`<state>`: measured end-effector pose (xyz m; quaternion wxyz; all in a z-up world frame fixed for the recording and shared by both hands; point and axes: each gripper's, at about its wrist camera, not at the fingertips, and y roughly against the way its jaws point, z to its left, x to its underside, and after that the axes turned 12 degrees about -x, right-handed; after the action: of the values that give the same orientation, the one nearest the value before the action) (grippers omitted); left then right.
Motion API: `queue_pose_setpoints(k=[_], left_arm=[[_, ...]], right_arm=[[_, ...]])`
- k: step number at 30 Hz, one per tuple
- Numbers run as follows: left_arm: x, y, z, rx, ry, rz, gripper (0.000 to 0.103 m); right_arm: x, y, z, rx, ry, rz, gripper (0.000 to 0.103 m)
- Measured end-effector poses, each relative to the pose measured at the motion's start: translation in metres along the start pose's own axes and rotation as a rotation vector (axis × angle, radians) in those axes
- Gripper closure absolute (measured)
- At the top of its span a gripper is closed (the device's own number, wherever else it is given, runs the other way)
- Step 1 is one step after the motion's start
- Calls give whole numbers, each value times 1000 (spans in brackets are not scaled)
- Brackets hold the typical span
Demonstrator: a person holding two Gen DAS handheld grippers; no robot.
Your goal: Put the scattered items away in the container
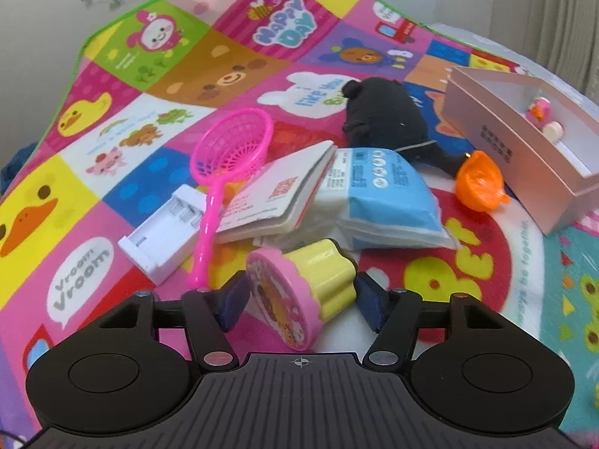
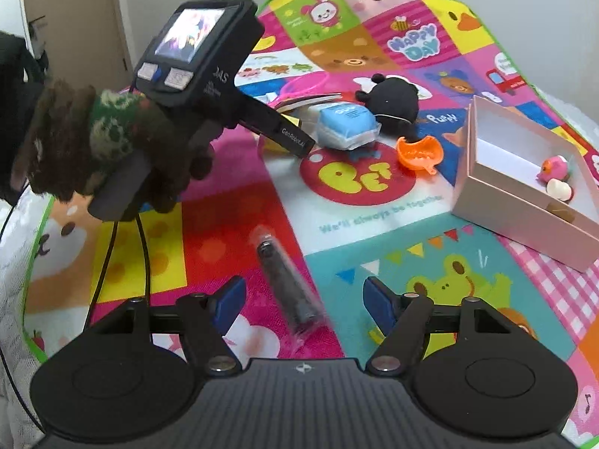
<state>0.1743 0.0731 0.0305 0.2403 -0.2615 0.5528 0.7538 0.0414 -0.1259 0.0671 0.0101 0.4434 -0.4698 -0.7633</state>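
Squeezing the toy cupcake (image 1: 310,295) with my left gripper (image 1: 299,299) mid-mat (image 1: 486,262); my right gripper (image 2: 303,305) hangs open over a dark tube (image 2: 288,284), maybe wrapped; pink box (image 2: 524,202) sits near the right edge

One box (image 1: 498,157), two toys inside, one strainer (image 1: 228,157).

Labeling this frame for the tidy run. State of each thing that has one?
left gripper: shut on the cupcake toy
cupcake toy: on its side, between the fingers
right gripper: open, holding nothing
wrapped dark tube: flat on the mat, between the open fingers
pink box: open, two small toys inside
booklet: lying part open
pink strainer: resting across the booklet
black plush: lying on the mat
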Motion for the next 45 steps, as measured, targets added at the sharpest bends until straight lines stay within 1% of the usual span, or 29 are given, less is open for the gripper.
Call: queue_pose_setpoints(k=[4,6,7,9,12,13,14,16,17,19,21,22,25,26,27,28,31,33,35,37,38,41,45], left_arm=[[16,26,4,25,-39,26,37],[28,45,4,54,-87,28,37],[35,55,4,70,-119,21,39],[53,76,2,100,-185,8,40],[72,91,0,131,-226,41,37],[75,92,0,136,-222,64,30],[77,93,1,140,-209,87,27],[78,93,4,158,-170,118,12],[78,94,7,166,-152,122,10],[78,96,9,176,-137,114,7],[78,96,12,192,-124,115,6],[78,96,13,209,-108,121,6],[81,95,16,257,-62,140,3],[81,96,16,273,-55,140,3],[81,97,15,285,-52,137,3],[80,99,13,298,-49,132,3],[76,105,8,347,-43,108,3],[74,113,4,376,-55,65,3],[72,123,-1,390,-86,2,2],[70,128,-8,400,-118,-38,1],[69,128,-11,406,-130,-42,1],[67,125,-20,413,-137,-27,1],[64,116,-25,411,-137,-15,0]], right_arm=[[2,-5,3,5,24,13,33],[4,-9,4,6,36,22,33],[5,-10,5,8,47,24,33],[6,-14,8,9,82,26,33],[8,-20,12,16,122,35,33],[8,-23,11,21,126,42,33],[7,-26,10,26,127,50,33],[7,-31,8,37,128,65,32],[6,-33,7,42,132,68,30],[6,-33,5,59,155,71,27],[7,-32,3,123,210,62,26],[8,-31,3,176,259,47,25],[16,-33,4,383,451,4,25],[16,-34,3,433,484,-4,25],[14,-34,-1,455,479,-7,25],[11,-33,-5,454,444,-11,25],[-1,-25,-18,398,270,-24,24],[-5,-21,-26,351,167,-27,23],[-5,-19,-34,323,101,-26,22],[-4,-19,-39,310,54,-27,22],[-3,-18,-41,307,35,-28,22],[0,-16,-43,299,6,-28,22],[4,-9,-44,297,3,-37,21]])
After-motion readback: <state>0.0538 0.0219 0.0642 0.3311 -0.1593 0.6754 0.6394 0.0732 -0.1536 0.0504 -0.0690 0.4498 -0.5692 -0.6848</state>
